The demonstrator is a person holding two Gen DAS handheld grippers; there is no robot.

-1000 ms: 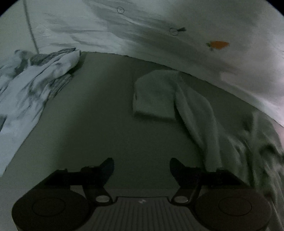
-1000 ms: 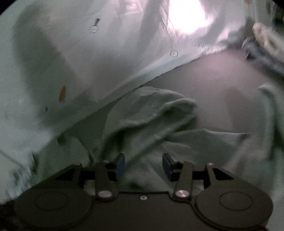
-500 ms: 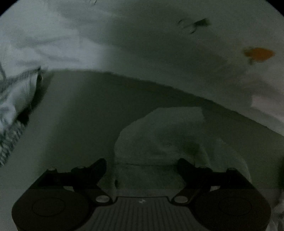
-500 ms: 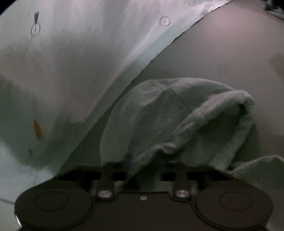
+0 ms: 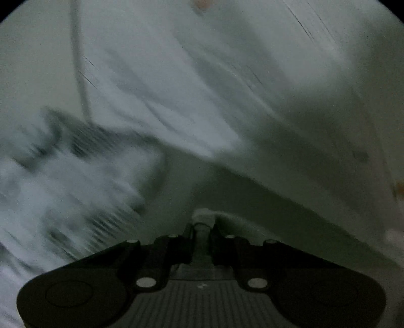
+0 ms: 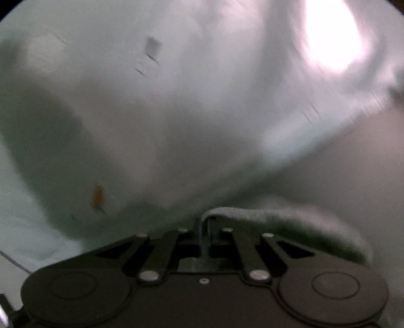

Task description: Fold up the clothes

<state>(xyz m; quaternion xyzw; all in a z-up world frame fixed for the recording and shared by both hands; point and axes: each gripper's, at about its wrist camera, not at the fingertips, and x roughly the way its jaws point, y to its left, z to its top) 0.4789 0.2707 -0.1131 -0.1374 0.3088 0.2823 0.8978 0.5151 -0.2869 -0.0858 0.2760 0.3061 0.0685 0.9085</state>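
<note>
Left wrist view. Left gripper [image 5: 203,228]: dark, at bottom centre, jaws closing, pads pressed on a narrow fold of pale green garment [image 5: 202,217] pinched between the fingers. Beyond the garment fold: dark grey-green surface [image 5: 252,199], running back to the lower edge of a white sheet [image 5: 227,88]. On the sheet, far above the garment: small orange print [image 5: 202,3] at the top rim, thin dark marks scattered. Left of the garment and well apart from it: heap of white-and-grey patterned cloth [image 5: 63,181], heavily blurred, pattern possibly striped. Whole view smeared; fine detail not readable.

Right wrist view. Right gripper [image 6: 207,227]: dark, at bottom centre, fingers drawn together and clamped on the edge of the garment [image 6: 277,217]. Garment: thick rolled hem trailing right from the jaws, draped past the right finger linkage. Behind the garment: white sheet [image 6: 176,113] filling most of the frame, orange print [image 6: 98,195] up and left of the jaws, bright glare patch [image 6: 330,35] upper right. Right of the garment: grey surface [image 6: 341,171].
</note>
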